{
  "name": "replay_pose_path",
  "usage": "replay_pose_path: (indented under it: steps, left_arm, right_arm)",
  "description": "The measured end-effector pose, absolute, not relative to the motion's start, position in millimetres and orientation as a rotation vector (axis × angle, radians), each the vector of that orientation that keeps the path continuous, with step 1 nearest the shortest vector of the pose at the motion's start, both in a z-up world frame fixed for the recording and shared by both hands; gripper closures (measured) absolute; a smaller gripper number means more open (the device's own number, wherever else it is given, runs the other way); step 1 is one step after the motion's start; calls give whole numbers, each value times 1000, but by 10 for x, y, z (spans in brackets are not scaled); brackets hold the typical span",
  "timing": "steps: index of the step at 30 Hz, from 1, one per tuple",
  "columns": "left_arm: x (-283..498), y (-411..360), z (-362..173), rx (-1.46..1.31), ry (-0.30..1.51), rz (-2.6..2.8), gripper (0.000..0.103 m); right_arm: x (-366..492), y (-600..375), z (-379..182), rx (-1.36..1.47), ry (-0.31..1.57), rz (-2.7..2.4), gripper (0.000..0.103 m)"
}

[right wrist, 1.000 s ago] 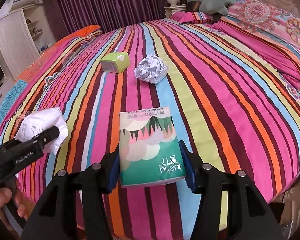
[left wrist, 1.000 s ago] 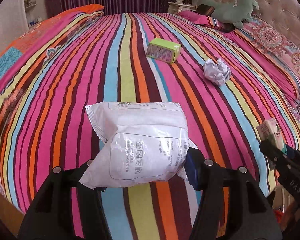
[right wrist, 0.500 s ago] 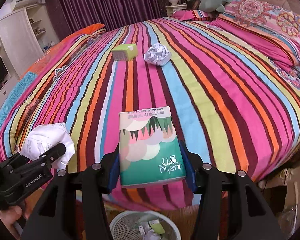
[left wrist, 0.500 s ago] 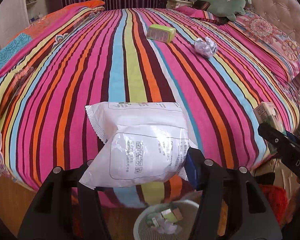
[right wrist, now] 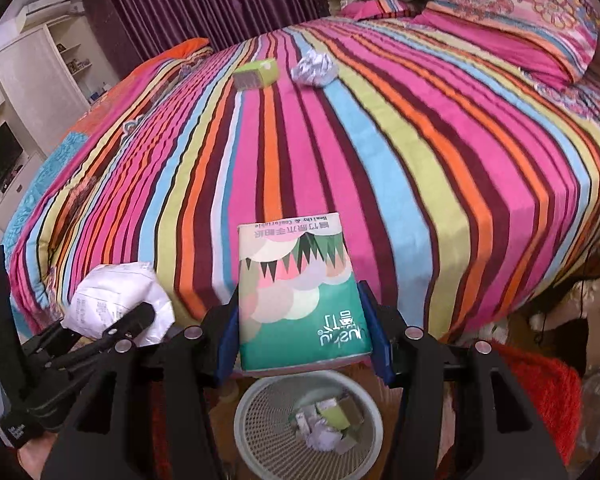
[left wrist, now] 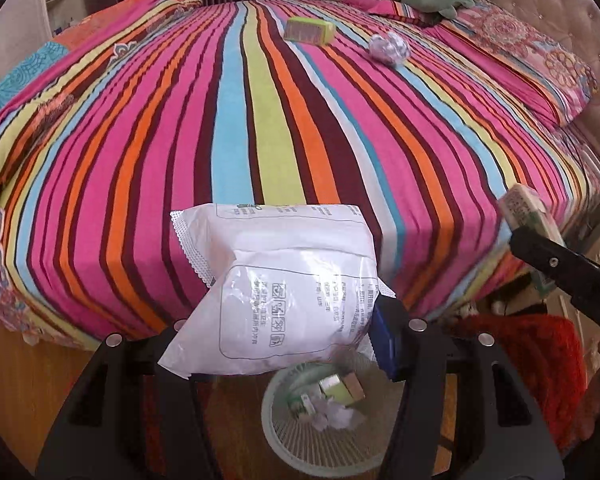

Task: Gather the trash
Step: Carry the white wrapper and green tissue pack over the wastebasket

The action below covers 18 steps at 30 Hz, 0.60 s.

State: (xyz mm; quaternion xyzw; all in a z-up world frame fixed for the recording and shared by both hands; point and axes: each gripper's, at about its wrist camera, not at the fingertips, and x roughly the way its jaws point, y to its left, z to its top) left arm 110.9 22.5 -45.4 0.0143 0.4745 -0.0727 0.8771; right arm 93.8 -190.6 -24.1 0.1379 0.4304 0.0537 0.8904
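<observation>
Both grippers carry trash above the mesh wastebasket (right wrist: 260, 396) at the foot of the striped bed (left wrist: 260, 128).
The left gripper (left wrist: 284, 344) fingers clamp a white plastic packet (left wrist: 284, 288); the right gripper (right wrist: 304, 340) fingers clamp a green tissue pack (right wrist: 300, 296). A green carton (left wrist: 309, 31) and what looks like a crumpled paper ball (left wrist: 389, 46) lie on the bed.

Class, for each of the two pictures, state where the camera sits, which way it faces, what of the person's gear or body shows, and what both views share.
Left wrist: sits on the left gripper, facing down over the striped bed; it grips a white packet; right gripper at the right edge.
Right wrist: sits on the right gripper, facing the same way; it grips a green tissue pack; left gripper at lower left.
Shared: bed, green box, crumpled paper ball, mesh bin below.
</observation>
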Motion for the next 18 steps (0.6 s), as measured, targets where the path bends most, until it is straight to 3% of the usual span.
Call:
replay_pose_path:
  steps: [5, 18]
  left_arm:
    - [873, 219, -657, 14, 1051, -175, 46]
    - [814, 113, -1372, -18, 1331, -227, 46]
  right_arm:
    - [793, -1835, -357, 301, 948, 140, 52]
    - [645, -1865, -1265, 494, 1308, 119, 52]
